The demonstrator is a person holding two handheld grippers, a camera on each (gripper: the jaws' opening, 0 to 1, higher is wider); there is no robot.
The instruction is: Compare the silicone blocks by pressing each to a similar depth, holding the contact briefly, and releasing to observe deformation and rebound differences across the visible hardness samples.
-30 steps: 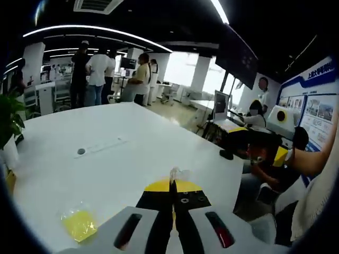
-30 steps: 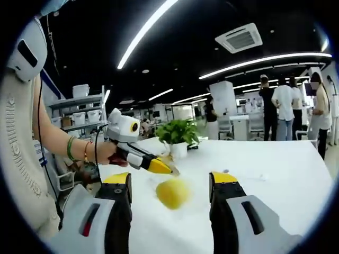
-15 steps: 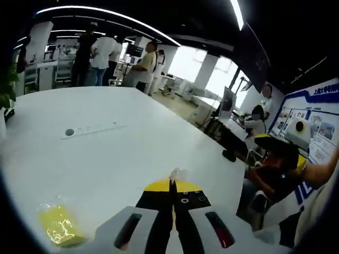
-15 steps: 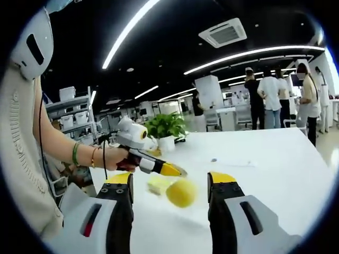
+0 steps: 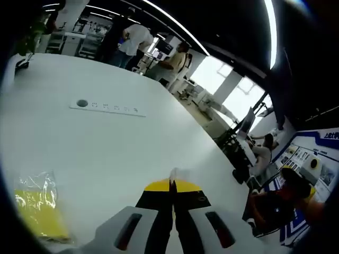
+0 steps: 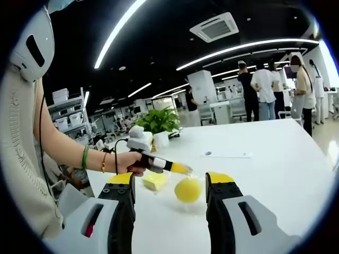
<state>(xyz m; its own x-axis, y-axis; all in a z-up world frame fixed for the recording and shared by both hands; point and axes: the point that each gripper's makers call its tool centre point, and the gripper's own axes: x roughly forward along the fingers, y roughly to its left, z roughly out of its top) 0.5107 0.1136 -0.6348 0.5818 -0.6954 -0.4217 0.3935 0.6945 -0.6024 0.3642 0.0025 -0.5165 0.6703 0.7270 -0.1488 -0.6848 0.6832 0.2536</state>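
My left gripper [image 5: 172, 183] is shut, with a scrap of clear plastic [image 5: 174, 173] pinched at its yellow tips. In the right gripper view a hand holds that left gripper [image 6: 180, 168] out over the white table [image 6: 275, 169]. A round yellow silicone block [image 6: 188, 189] in a clear bag hangs just below its tip. A flatter yellow block [image 6: 153, 181] lies on the table behind it; it is also wrapped in clear plastic [image 5: 35, 209] at the lower left. My right gripper [image 6: 170, 182] is open, its jaws framing the round block without touching it.
A power strip [image 5: 108, 107] is set into the tabletop further out. A potted plant [image 6: 157, 123] stands at the table's far end. Several people [image 6: 262, 87] stand beyond the table, and seated people [image 5: 262, 153] are off its right side.
The left gripper has dropped lower toward the table with the bagged round block hanging from it. The left view has tilted down, bringing the wrapped flat block closer at lower left.
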